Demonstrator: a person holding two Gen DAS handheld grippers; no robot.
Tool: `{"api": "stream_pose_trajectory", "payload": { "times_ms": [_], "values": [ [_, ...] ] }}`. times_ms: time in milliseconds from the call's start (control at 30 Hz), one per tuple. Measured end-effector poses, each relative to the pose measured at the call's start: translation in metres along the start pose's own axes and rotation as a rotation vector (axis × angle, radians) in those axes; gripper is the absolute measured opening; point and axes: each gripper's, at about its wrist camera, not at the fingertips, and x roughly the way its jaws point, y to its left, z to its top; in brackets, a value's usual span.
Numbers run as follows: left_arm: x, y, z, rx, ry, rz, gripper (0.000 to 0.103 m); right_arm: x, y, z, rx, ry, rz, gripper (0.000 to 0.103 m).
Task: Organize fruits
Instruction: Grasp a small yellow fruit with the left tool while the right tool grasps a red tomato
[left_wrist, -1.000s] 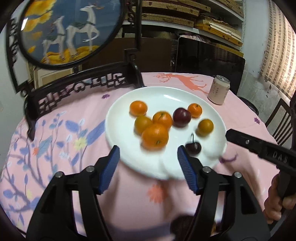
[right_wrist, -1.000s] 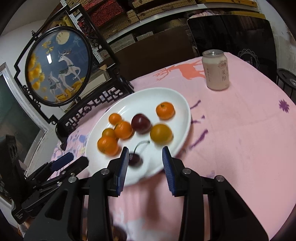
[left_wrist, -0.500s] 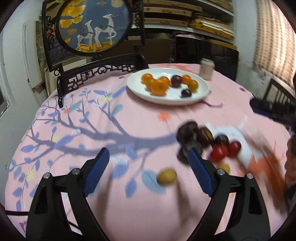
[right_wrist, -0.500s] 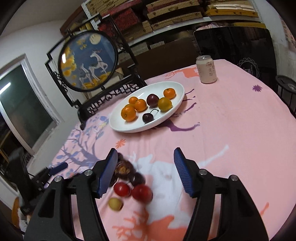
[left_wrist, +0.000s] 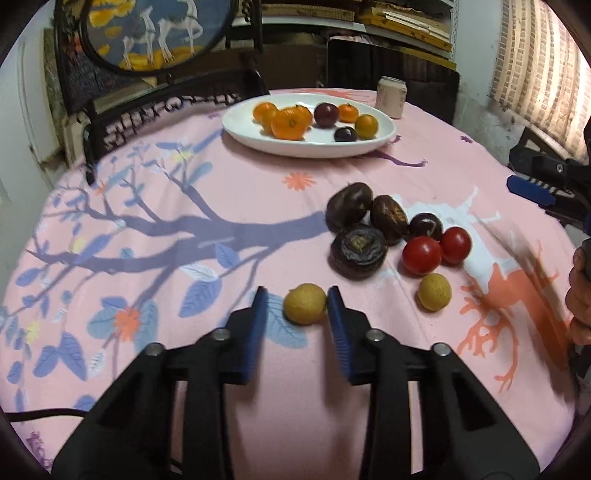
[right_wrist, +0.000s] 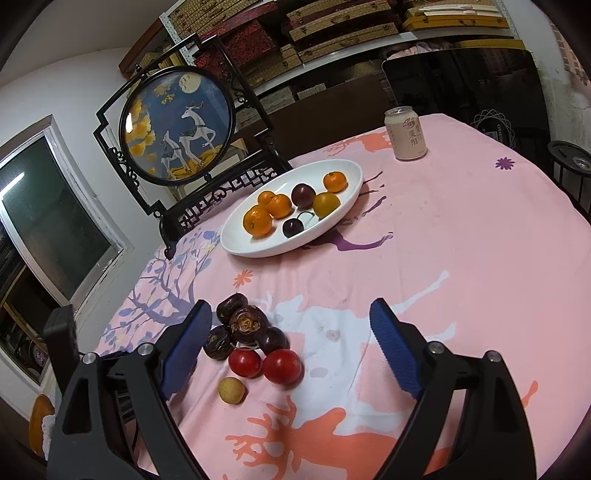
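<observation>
A small yellow round fruit (left_wrist: 305, 303) lies on the pink cloth between the blue pads of my left gripper (left_wrist: 293, 300). The right pad touches it; a small gap shows at the left pad. Past it lie several dark brown fruits (left_wrist: 357, 245), two red tomatoes (left_wrist: 422, 255) and a second yellow fruit (left_wrist: 434, 293). A white plate (left_wrist: 354, 149) farther back holds oranges, a plum and a cherry. My right gripper (right_wrist: 291, 343) is wide open above the same pile (right_wrist: 245, 325), with the plate (right_wrist: 258, 247) beyond.
A drink can (right_wrist: 405, 133) stands behind the plate. A round deer screen on a black carved stand (right_wrist: 177, 125) sits at the table's far left edge. The right gripper's blue pad (left_wrist: 528, 188) shows at the right edge of the left wrist view.
Both grippers have pulled back from the plate to the near pile. My left gripper has dropped low and narrowed around the yellow fruit. My right gripper has opened wider.
</observation>
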Motion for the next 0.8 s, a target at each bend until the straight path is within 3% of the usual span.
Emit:
{"api": "stream_pose_trajectory", "payload": {
  "times_ms": [233,267,367,400,700,800],
  "values": [
    [0.0,-0.013,-0.001,0.058,-0.006,0.013,0.025,0.009,0.002,-0.005,-0.037,0.054,-0.063,0.087],
    [-0.001,-0.013,-0.001,0.058,-0.005,0.014,0.025,0.012,0.002,-0.006,-0.044,0.068,-0.073,0.085],
    [-0.001,-0.012,-0.002,0.052,-0.005,0.009,0.025,0.026,0.0,-0.012,-0.032,0.161,-0.042,0.06],
    [-0.002,-0.011,-0.002,0.048,-0.004,0.008,0.025,0.031,-0.001,-0.014,-0.024,0.191,-0.037,0.056],
    [-0.002,-0.007,-0.001,0.031,-0.007,0.025,0.025,0.043,0.01,-0.025,-0.078,0.253,-0.03,0.051],
    [-0.002,-0.007,-0.001,0.034,-0.007,0.028,0.025,0.051,0.018,-0.031,-0.117,0.281,-0.041,0.043]
  ]
}}
